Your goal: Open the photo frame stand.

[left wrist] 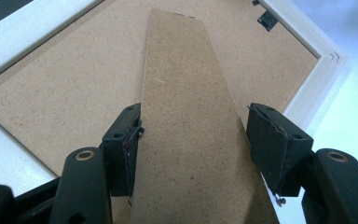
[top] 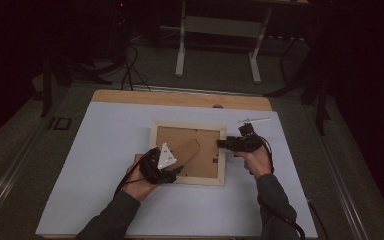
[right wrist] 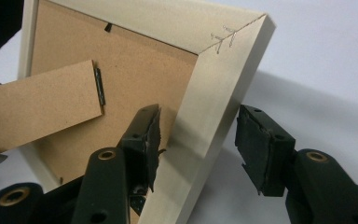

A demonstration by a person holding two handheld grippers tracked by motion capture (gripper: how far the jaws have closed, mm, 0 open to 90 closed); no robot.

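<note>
Black jaws of the left tongs (left wrist: 193, 149) rise at the bottom of the left gripper view, spread apart, with the brown fibreboard stand leg (left wrist: 186, 116) of a picture frame running up between them. The left pad touches the strip's edge; the right pad stands a little off the other edge, so the tongs straddle the leg rather than clamp it. The leg's long axis runs away from these tongs, narrowing toward its far, hinged end on the backing board (left wrist: 65, 88).

In the right gripper view the right tongs (right wrist: 198, 140) are also spread, one jaw inside the frame over the backing board and the other outside, with the pale wooden rail (right wrist: 205, 107) of the frame between them. The inner pad is at the rail; the outer pad stands clear of it.

From the high view, the picture frame (top: 188, 126) lies face down near the middle of the white worktop (top: 105, 150), its sides roughly square to the worktop's edges. The stand leg (top: 187, 150) points diagonally from the left tongs (top: 172, 169) at the frame's near left corner toward the frame's far right. The right tongs (top: 221, 143) reach in from the right at the frame's right rail. A thin pale stick (top: 254, 120) lies on the worktop beyond the right hand (top: 257, 159), apart from the frame.
</note>
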